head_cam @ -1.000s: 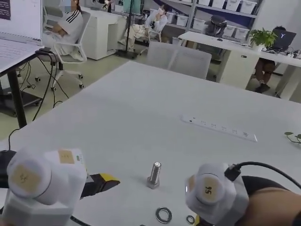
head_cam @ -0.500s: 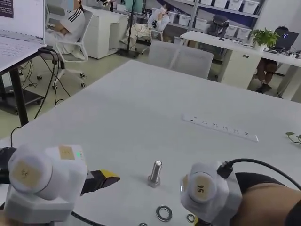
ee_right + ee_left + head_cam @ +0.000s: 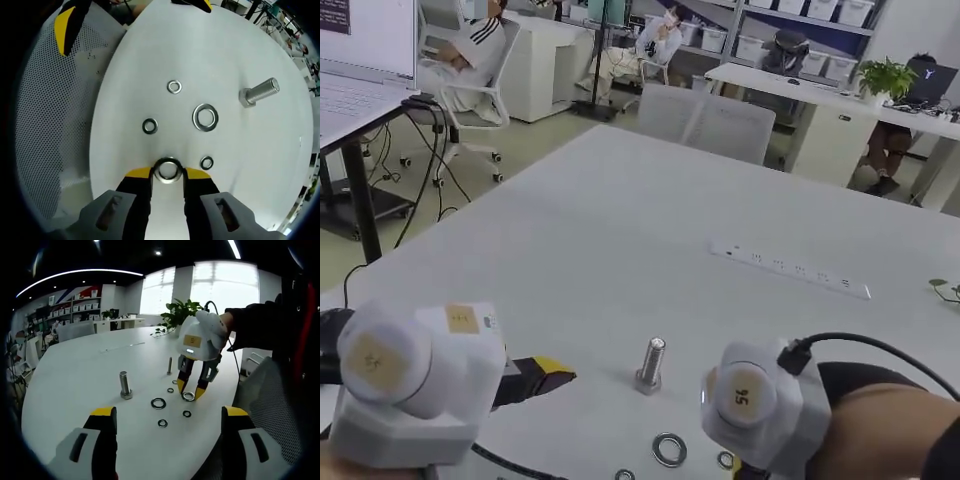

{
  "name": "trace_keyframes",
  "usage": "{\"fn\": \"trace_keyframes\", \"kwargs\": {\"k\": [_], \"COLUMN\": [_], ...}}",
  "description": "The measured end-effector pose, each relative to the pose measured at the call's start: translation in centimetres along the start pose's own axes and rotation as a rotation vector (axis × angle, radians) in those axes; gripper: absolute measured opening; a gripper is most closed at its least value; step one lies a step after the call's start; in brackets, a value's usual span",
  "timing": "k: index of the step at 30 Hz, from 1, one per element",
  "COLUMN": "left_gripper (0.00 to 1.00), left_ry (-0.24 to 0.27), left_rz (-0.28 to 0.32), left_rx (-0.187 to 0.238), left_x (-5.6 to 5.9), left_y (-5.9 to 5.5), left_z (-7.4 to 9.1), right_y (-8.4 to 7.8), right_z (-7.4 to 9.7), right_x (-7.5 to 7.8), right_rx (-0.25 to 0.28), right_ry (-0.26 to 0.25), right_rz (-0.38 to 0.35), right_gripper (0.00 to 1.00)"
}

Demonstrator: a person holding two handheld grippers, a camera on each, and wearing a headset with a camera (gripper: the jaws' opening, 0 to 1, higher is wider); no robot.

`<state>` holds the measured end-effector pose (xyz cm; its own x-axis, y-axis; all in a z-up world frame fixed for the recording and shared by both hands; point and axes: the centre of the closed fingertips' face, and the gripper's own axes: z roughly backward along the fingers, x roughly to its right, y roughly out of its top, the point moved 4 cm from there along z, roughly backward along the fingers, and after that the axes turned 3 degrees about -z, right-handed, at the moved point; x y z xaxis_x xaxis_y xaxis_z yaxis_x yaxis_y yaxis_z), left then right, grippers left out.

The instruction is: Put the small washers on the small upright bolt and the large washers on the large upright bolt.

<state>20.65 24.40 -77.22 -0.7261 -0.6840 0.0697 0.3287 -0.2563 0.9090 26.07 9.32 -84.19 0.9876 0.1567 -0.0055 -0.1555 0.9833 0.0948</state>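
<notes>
The right gripper point(image 3: 167, 176) has its jaws clamped on a washer point(image 3: 167, 169) lying on the desk point(image 3: 200, 40) (other washers and the large bolt point(image 3: 257, 92) lie nearby); the left gripper point(image 3: 170, 412) hangs with jaws spread wide.

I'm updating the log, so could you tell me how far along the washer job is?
Done: nothing yet; the large bolt and small bolt both look bare. In hand: the right tool grips one washer lying on the table. Left: that washer and at least four loose ones, including the large washer; the left tool is open.
</notes>
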Motion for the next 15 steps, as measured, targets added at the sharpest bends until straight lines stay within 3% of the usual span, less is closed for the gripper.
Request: {"fn": "trace_keyframes", "kwargs": {"k": [15], "left_gripper": [0.85], "left_ry": [0.000], "left_rz": [0.000], "left_rx": [0.006], "left_x": [0.15], "left_y": [0.18], "left_z": [-0.03], "right_y": [0.21], "right_z": [0.13], "right_x": [0.12], "right_rx": [0.009], "right_ry": [0.001], "right_rz": [-0.015], "right_gripper": [0.24]}}
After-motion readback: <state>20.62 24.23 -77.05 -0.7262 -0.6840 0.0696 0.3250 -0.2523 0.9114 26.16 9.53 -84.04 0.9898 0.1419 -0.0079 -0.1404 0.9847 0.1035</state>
